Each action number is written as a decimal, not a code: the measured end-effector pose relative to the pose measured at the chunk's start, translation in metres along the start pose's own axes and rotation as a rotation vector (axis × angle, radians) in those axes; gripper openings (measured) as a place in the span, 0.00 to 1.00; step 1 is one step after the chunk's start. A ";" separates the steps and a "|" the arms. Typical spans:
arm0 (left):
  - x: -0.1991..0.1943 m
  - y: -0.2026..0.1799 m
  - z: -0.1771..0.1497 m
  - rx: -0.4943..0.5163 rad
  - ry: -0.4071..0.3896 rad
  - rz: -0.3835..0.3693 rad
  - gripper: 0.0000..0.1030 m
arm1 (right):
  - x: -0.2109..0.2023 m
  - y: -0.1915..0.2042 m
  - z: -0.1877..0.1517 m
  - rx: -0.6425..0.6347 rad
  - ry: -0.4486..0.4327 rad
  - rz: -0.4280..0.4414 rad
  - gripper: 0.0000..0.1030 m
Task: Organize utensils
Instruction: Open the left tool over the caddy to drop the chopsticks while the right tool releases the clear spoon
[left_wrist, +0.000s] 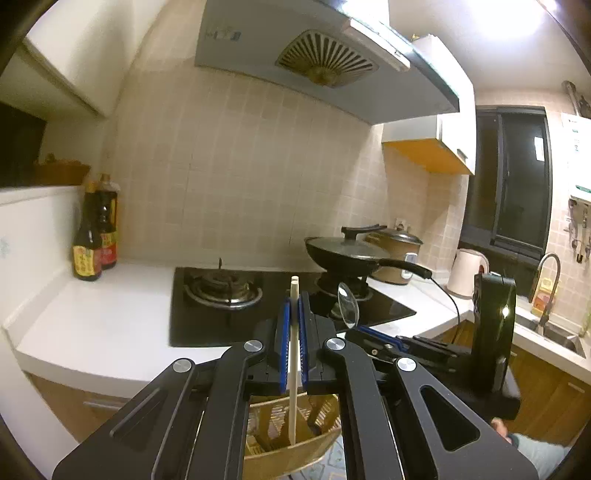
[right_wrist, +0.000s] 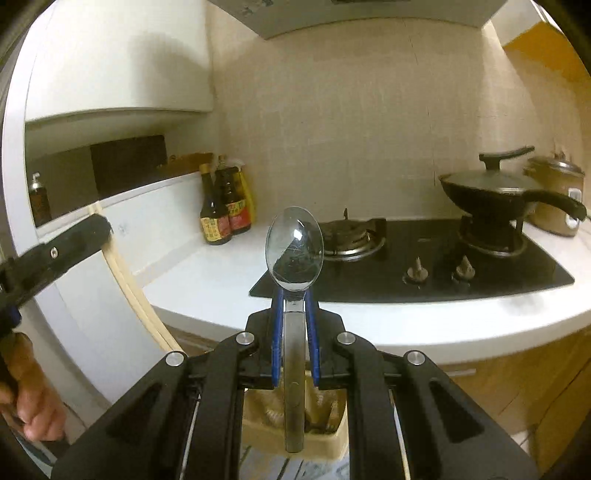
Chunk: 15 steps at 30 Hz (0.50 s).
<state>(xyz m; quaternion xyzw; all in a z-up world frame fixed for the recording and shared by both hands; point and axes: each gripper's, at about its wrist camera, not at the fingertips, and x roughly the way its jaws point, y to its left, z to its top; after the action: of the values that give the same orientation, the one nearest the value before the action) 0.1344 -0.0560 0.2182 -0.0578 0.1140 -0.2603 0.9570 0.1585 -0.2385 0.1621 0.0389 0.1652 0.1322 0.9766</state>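
My left gripper is shut on a pair of cream chopsticks, held upright with their lower ends down in a wicker utensil basket. My right gripper is shut on a metal spoon, bowl up, its handle end over the same basket. In the left wrist view the spoon and right gripper show just to the right. In the right wrist view the left gripper and the chopsticks show at the far left.
A white counter carries a black gas hob, a lidded wok, a rice cooker, a kettle and sauce bottles. A sink is at far right. Wooden cabinets stand below.
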 end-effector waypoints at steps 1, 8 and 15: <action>0.007 0.001 -0.003 0.002 0.004 0.002 0.02 | 0.004 -0.001 -0.002 -0.008 -0.009 -0.014 0.09; 0.034 0.004 -0.022 0.024 0.039 0.007 0.02 | 0.031 -0.018 -0.017 0.011 -0.045 -0.004 0.09; 0.050 0.009 -0.040 0.026 0.074 -0.001 0.02 | 0.044 -0.016 -0.042 -0.021 -0.061 -0.008 0.10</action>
<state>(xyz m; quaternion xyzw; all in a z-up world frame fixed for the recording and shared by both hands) 0.1706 -0.0762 0.1684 -0.0359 0.1457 -0.2642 0.9527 0.1880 -0.2407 0.1068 0.0321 0.1344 0.1288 0.9820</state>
